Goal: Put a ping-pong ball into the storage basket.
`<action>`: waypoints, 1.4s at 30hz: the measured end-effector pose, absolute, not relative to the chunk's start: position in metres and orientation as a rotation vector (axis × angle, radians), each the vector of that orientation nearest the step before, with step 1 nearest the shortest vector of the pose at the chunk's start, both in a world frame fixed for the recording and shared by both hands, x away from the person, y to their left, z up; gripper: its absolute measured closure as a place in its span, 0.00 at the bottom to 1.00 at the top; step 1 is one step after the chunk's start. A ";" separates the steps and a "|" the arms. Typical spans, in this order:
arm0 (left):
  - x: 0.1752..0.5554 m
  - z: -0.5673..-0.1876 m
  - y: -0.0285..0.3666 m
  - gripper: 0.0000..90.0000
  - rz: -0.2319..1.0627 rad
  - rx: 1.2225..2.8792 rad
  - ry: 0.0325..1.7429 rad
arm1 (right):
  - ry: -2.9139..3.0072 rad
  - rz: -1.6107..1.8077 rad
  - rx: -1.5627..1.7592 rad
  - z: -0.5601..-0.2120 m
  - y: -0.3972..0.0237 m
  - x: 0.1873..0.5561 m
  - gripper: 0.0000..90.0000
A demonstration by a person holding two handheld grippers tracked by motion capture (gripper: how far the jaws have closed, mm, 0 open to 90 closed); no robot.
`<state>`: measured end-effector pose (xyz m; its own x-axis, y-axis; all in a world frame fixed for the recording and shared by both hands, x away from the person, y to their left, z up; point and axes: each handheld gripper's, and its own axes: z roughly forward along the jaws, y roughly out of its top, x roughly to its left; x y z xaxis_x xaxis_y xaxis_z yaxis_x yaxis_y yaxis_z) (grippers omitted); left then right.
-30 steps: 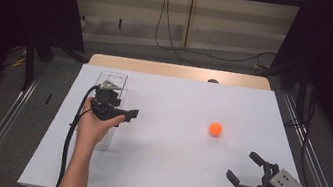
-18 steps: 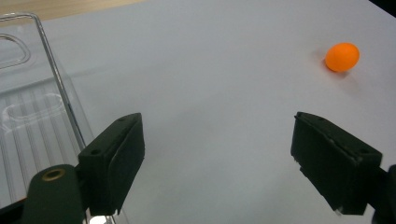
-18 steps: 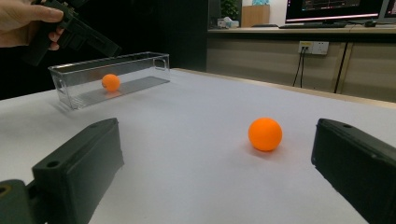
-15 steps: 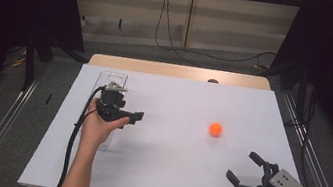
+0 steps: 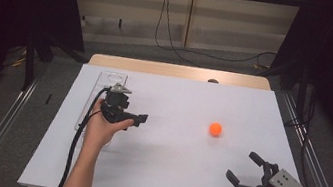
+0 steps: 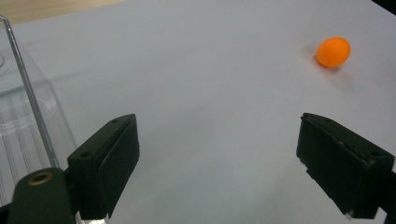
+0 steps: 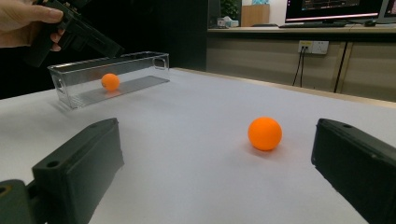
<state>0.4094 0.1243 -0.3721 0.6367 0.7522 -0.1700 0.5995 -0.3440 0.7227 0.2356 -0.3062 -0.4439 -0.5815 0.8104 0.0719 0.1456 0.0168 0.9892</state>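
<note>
- Since a second ago, the left gripper (image 5: 136, 118) has drifted slightly off the clear plastic box (image 5: 106, 80) toward the middle of the white table (image 5: 167, 174), and its jaws have just been opening with nothing between them.
- Its two black jaws now stand spread apart over bare table surface; in the left gripper view the box wall sits just beside the near jaw.
- One orange ball (image 7: 110, 81) lies inside the box, resting on its floor, as seen in the right gripper view.
- A second orange ball (image 5: 215, 128) lies loose on the table, well apart from the box on the side away from the table's left edge, and clear of both grippers.
- From the box, the left gripper points across the table toward this loose ball, which shows far ahead of its jaws in the left gripper view (image 6: 333, 51).
- The right gripper (image 5: 243, 169) is far from the box, near the front right corner of the table, and has kept its place.
- Its jaws are spread wide and hold nothing; in the right gripper view the loose ball (image 7: 265, 133) lies ahead between them, not touched by either pad.
- The left hand (image 5: 101, 126) wraps the left gripper's body just beside the box's near end.
</note>
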 end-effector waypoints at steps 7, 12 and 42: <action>0.409 -0.374 0.119 0.14 0.237 2.072 1.043 | 1.762 1.610 0.977 -0.444 -0.306 0.236 0.02; 0.409 -0.375 0.116 0.13 0.230 2.078 1.031 | 1.762 1.609 0.977 -0.444 -0.306 0.236 0.02; 0.405 -0.381 0.089 0.13 0.184 2.096 0.959 | 1.766 1.609 0.976 -0.444 -0.306 0.236 0.02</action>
